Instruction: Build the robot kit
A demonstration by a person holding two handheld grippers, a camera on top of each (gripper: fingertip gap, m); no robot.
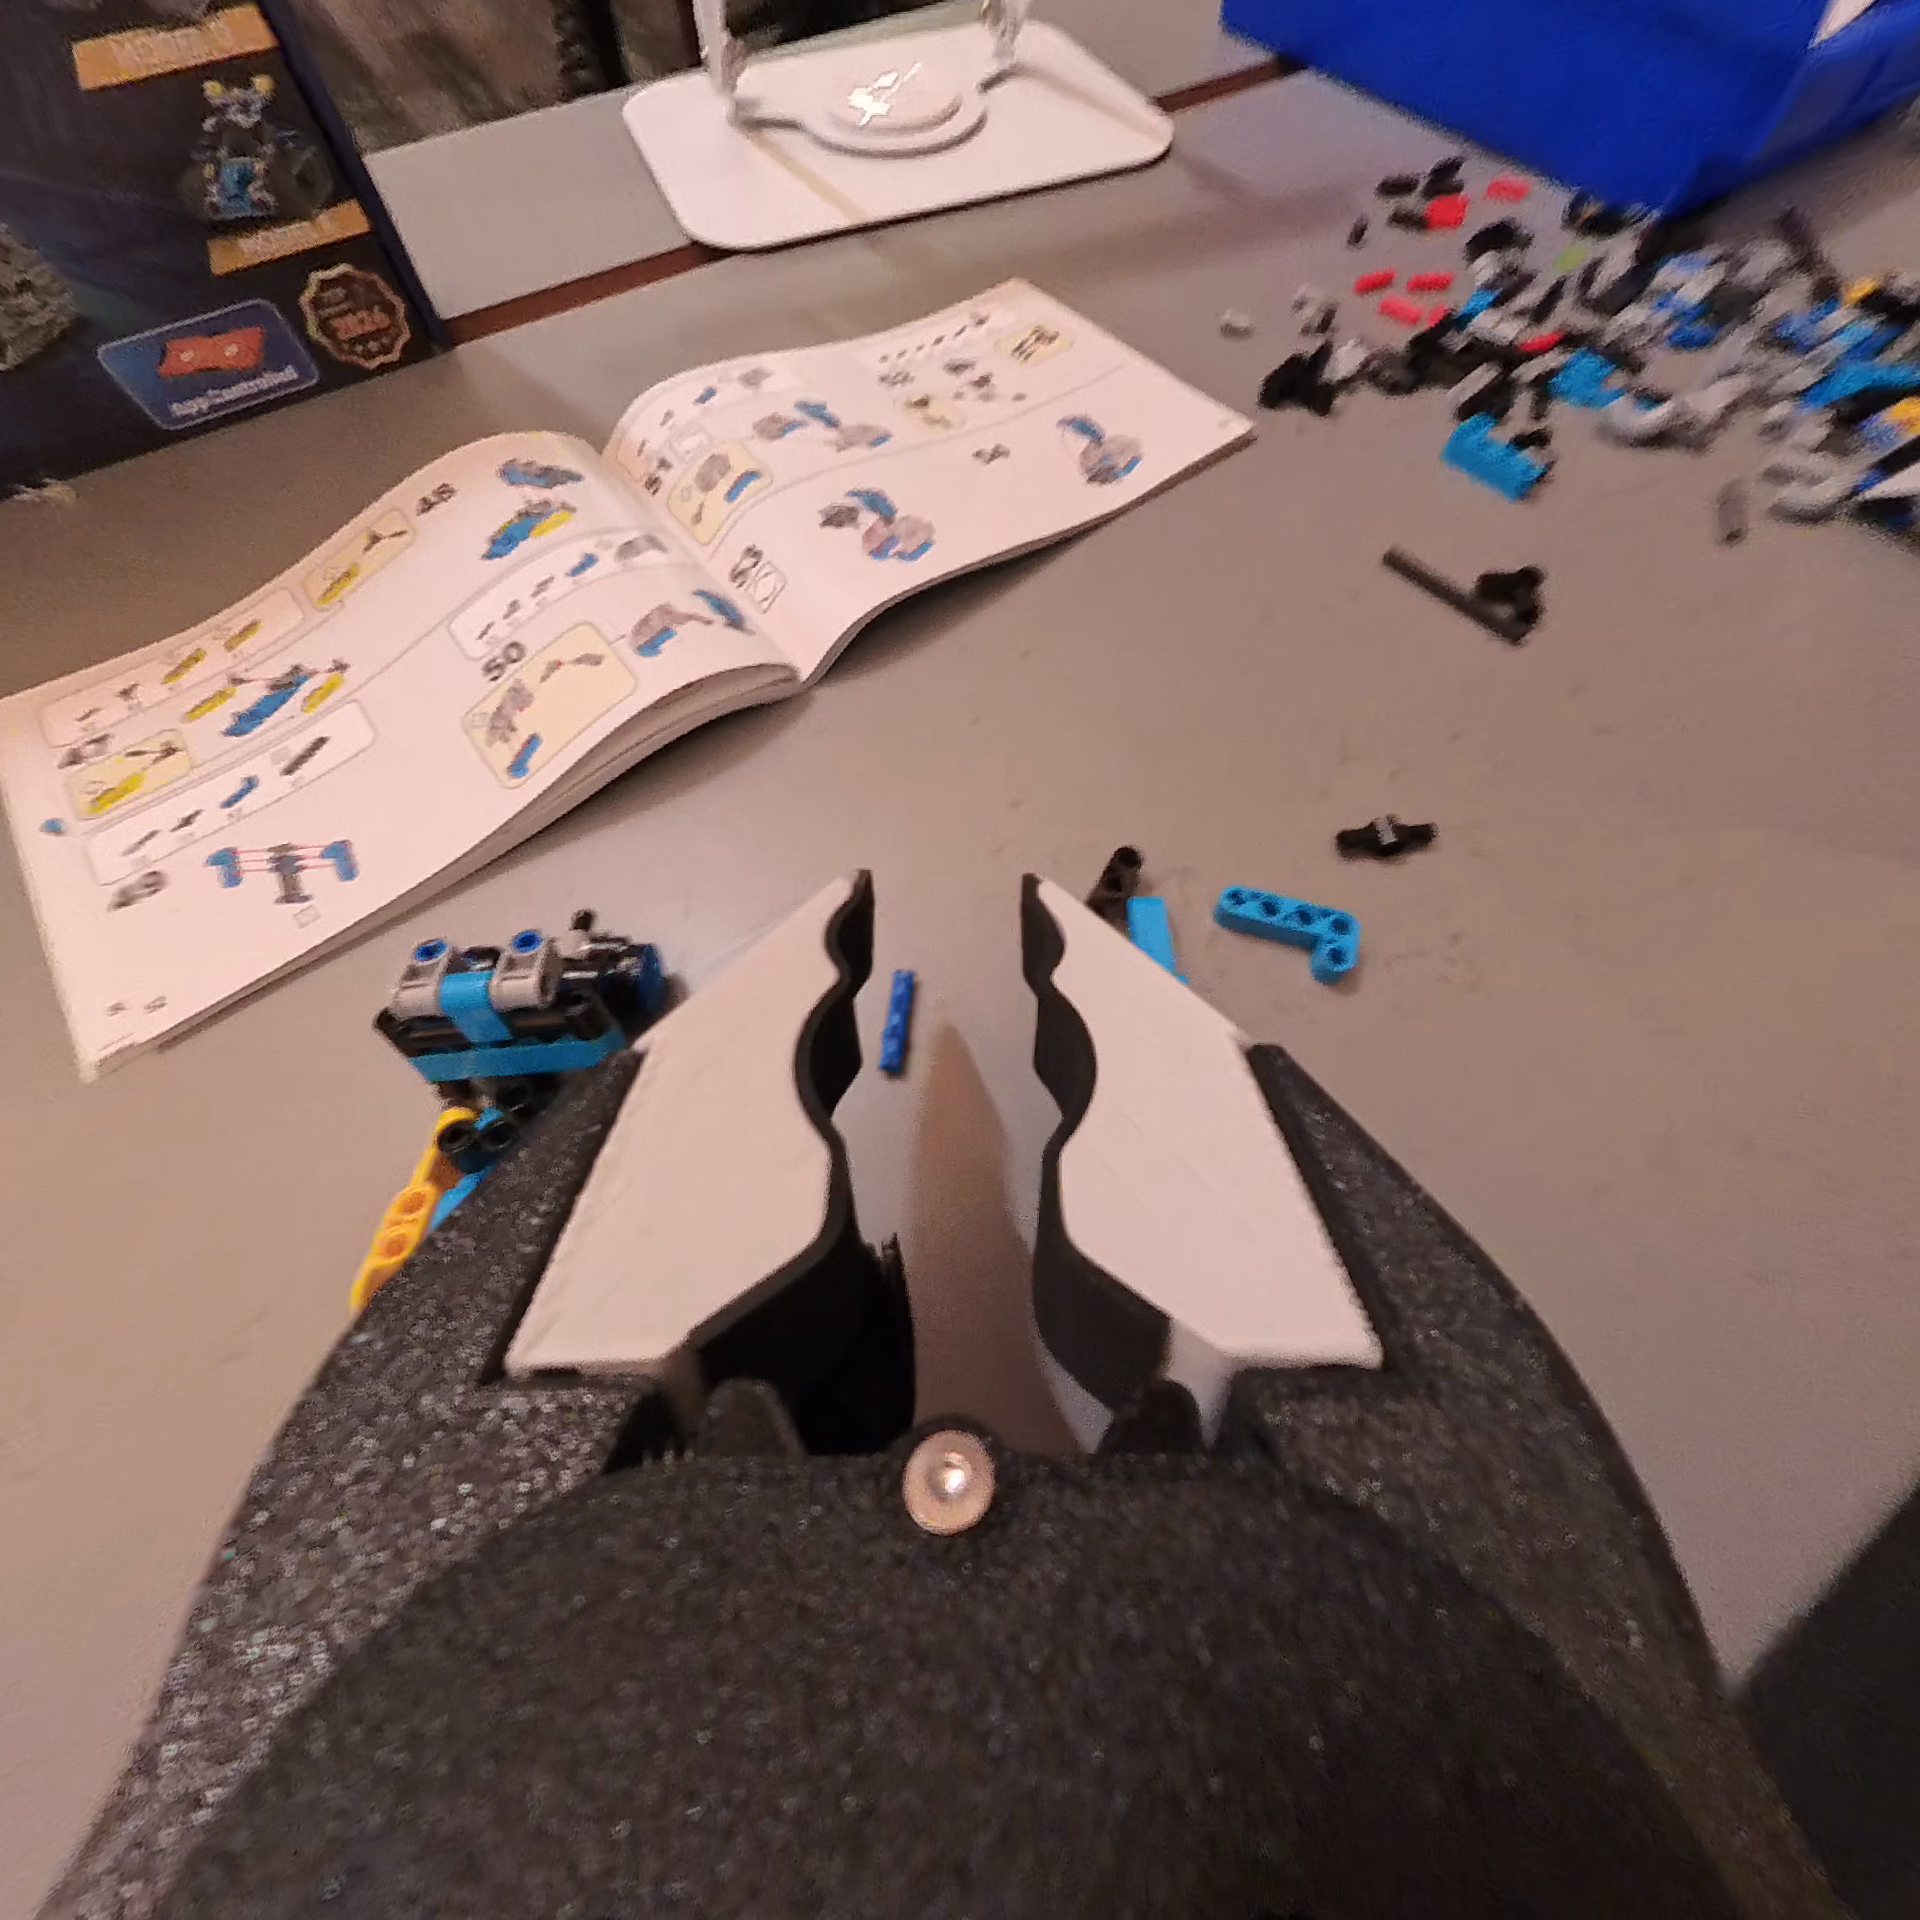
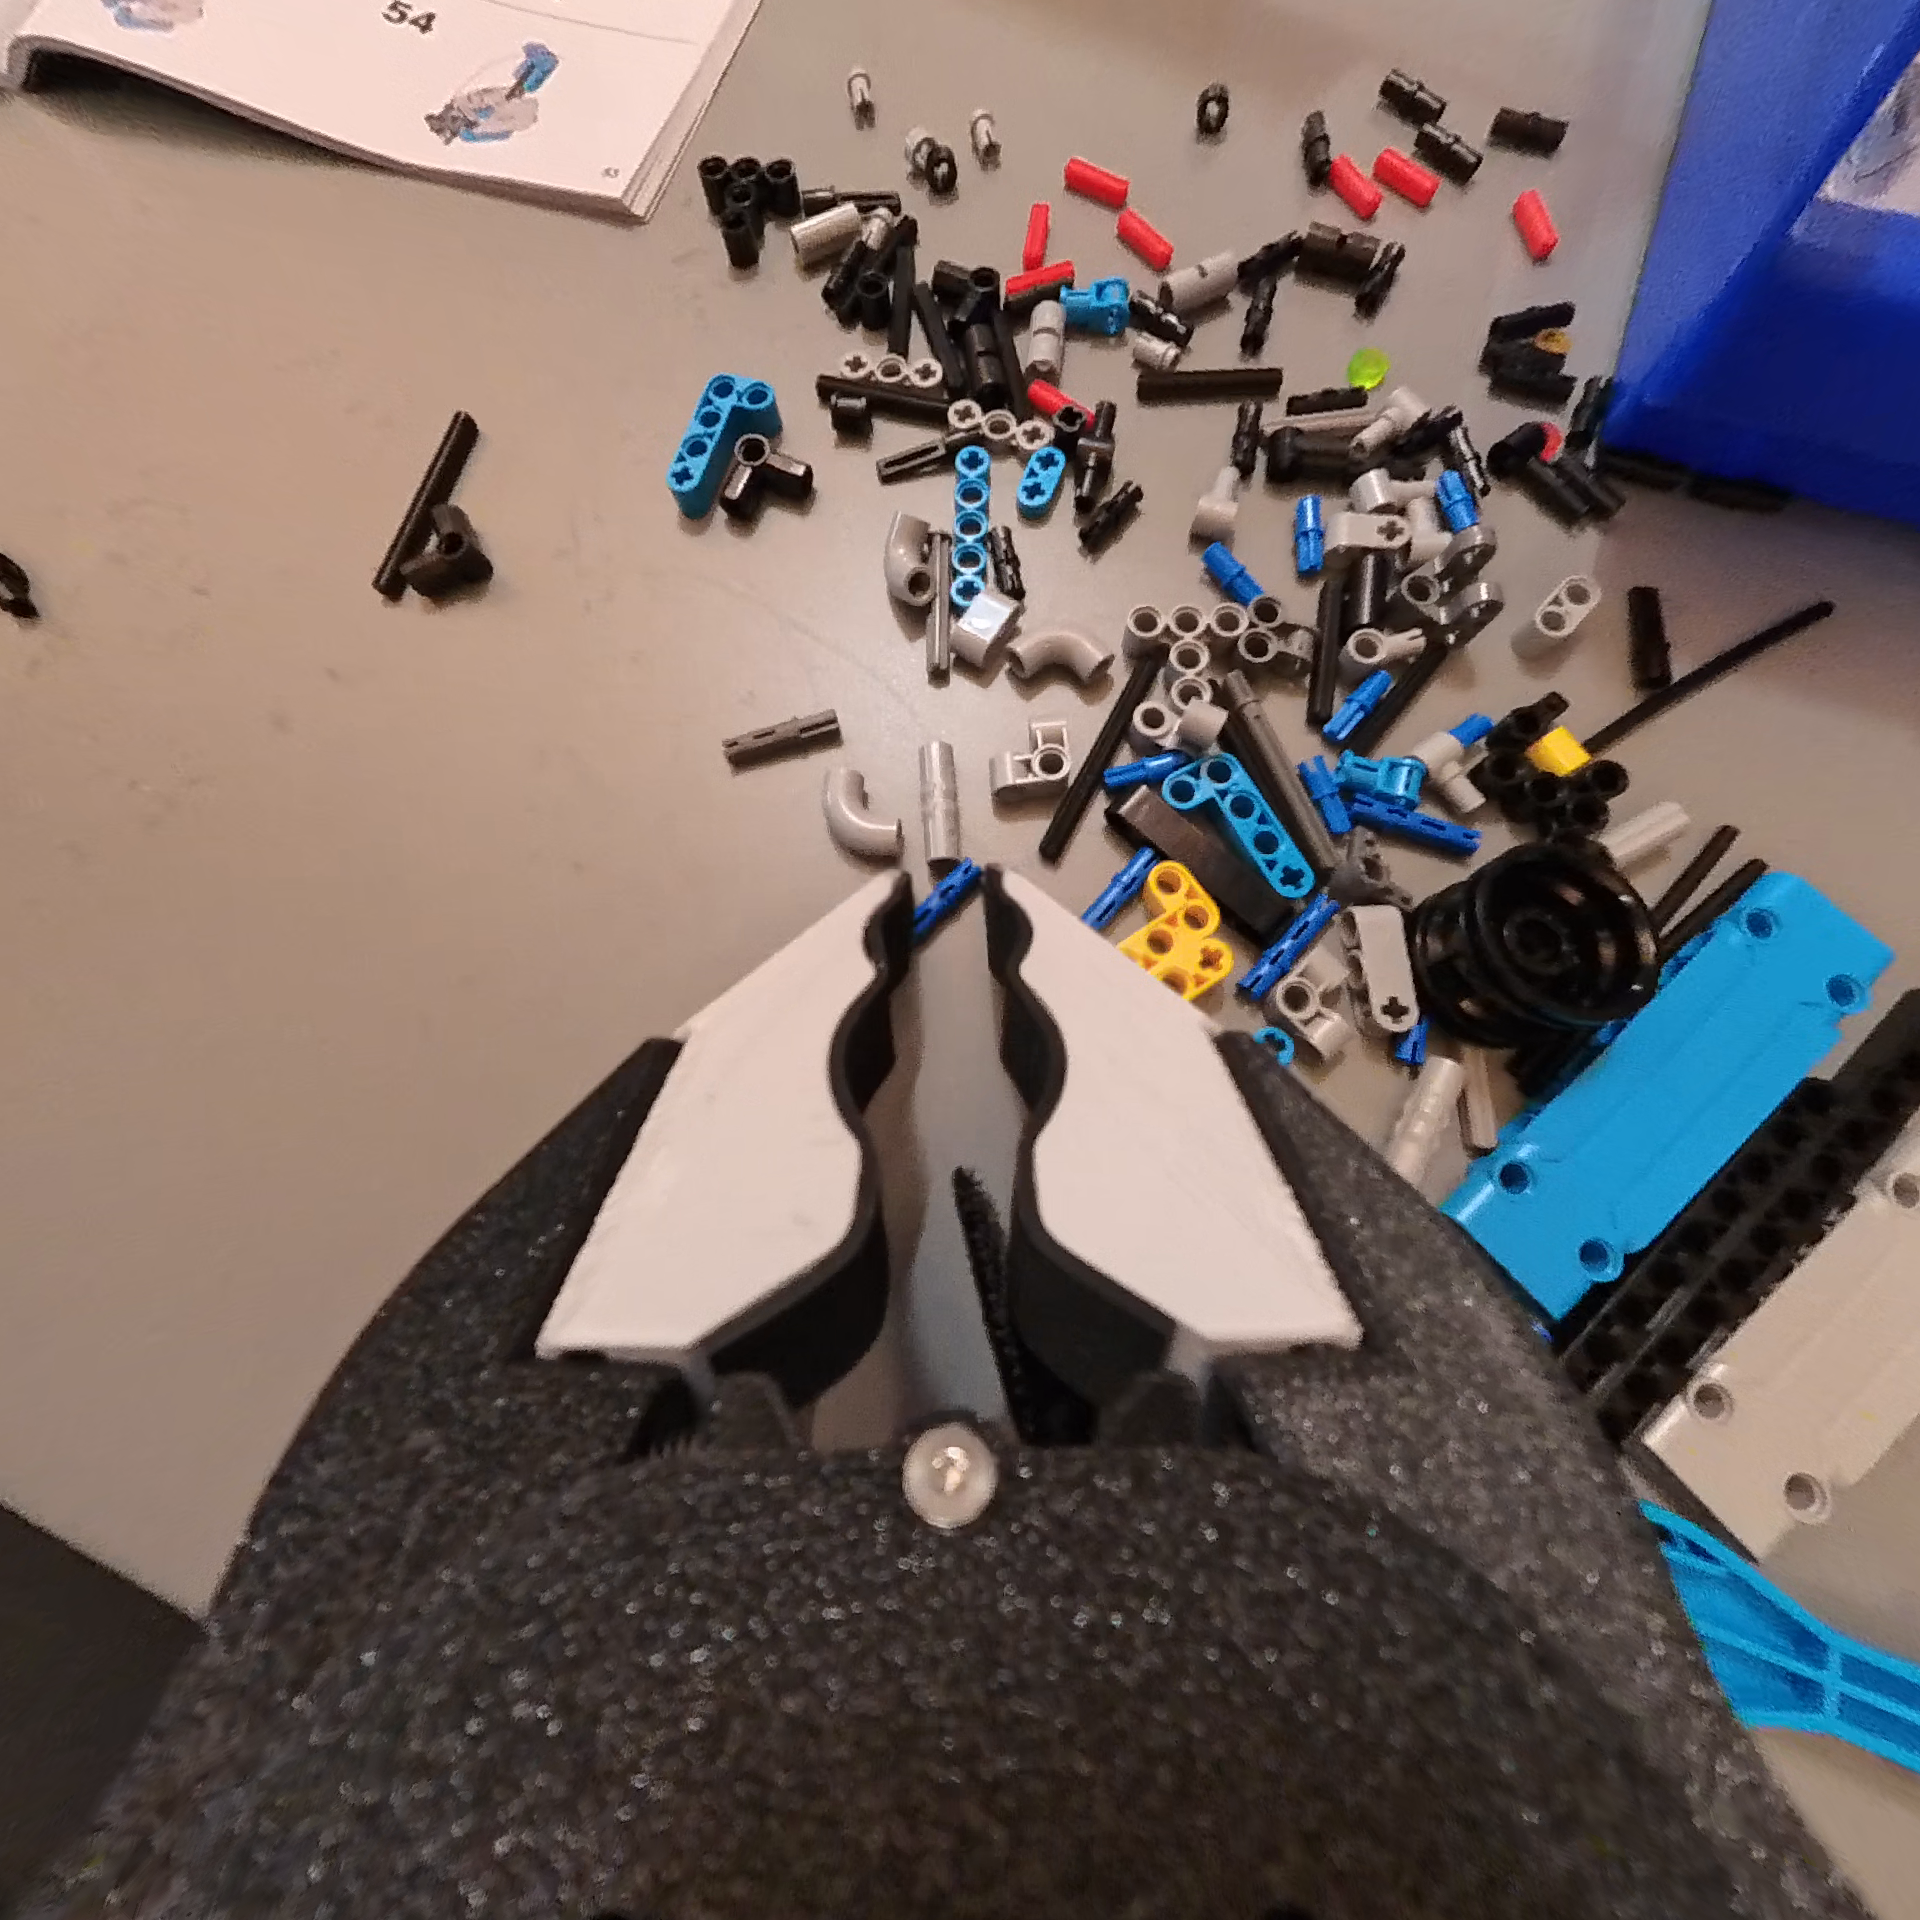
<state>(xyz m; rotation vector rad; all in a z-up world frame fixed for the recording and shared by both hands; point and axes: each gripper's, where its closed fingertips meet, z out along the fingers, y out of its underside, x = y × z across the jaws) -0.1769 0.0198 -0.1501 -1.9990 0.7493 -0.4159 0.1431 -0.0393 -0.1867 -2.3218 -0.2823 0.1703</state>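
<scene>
My left gripper [image 1: 945, 894] is open and empty, low over the grey table [image 1: 1558, 1143]. A small blue pin [image 1: 897, 1023] lies on the table between its fingers. A partly built blue, black and grey brick assembly [image 1: 520, 1003] with a yellow beam [image 1: 405, 1226] sits just left of the left finger. A blue L-shaped beam [image 1: 1288, 930] lies to the right. My right gripper [image 2: 945, 883] is shut on a small blue pin [image 2: 948, 894], pinched slantwise at the fingertips. It is at the near edge of a pile of loose parts [image 2: 1195, 520].
An open instruction booklet [image 1: 520, 644] lies ahead of the left gripper, with a dark box [image 1: 187, 208] and a white stand base [image 1: 894, 135] behind. A blue bin [image 2: 1787, 260] stands at the right. A black wheel [image 2: 1538, 940], blue panel [image 2: 1683, 1101] and yellow beam [image 2: 1179, 930] lie right of the right gripper. The gap from one gripper's tips to the other's is roughly 35 centimetres. The left gripper is farther from the black wheel [image 2: 1538, 940], some 40 centimetres, than the right, some 9 centimetres.
</scene>
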